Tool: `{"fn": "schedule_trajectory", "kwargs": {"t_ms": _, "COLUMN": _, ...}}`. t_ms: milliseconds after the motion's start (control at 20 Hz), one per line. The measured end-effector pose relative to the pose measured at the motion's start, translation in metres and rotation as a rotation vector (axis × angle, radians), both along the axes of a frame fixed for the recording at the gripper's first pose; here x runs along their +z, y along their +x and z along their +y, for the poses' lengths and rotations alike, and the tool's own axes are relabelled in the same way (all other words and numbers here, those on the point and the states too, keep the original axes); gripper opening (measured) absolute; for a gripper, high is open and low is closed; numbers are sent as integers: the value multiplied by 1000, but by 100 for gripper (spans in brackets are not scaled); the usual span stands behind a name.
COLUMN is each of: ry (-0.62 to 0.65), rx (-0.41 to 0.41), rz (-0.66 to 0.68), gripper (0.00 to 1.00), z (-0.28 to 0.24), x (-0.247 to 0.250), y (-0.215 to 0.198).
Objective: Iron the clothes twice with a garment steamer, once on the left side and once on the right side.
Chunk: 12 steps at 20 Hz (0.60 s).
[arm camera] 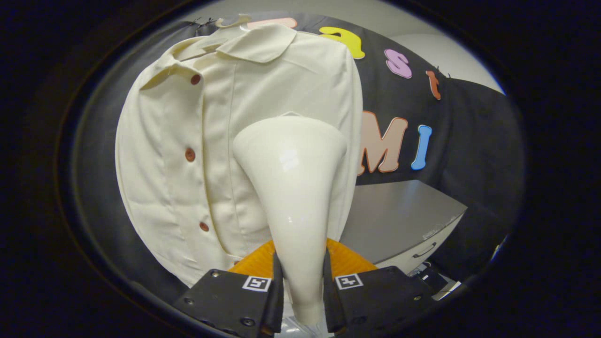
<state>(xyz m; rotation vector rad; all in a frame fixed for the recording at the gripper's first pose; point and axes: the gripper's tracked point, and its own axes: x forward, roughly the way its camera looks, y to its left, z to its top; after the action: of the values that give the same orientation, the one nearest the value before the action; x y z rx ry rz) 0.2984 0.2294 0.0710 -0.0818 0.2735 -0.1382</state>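
Note:
A cream button-up shirt [188, 141] with a collar and brown buttons hangs in front of the black cloth wall. My gripper [303, 286] is shut on the handle of a glossy white garment steamer [293, 188]. The steamer's handle stands upright between the fingers and widens into a flared head. That head faces the shirt's right half, at about mid-height, right of the button row. Whether the head touches the cloth I cannot tell. The steamer hides part of the shirt's lower right.
A grey cabinet [404, 211] with a drawer handle stands to the right of the shirt, below the cloth wall. An orange ribbed part [347, 260] sits just behind the fingers at the steamer's base.

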Motion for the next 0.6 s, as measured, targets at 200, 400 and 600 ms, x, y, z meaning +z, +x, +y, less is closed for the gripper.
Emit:
{"fn": "schedule_trajectory", "kwargs": {"t_ms": 200, "ry": -1, "rx": -17, "rz": 49, "gripper": 36, "z": -1, "x": -36, "y": -5}}
{"fn": "schedule_trajectory", "kwargs": {"t_ms": 400, "ry": -3, "rx": -34, "rz": 85, "gripper": 35, "z": -2, "x": -65, "y": -8}}
{"fn": "schedule_trajectory", "kwargs": {"t_ms": 600, "ry": 4, "rx": -51, "rz": 116, "gripper": 36, "z": -5, "x": -91, "y": -12}}
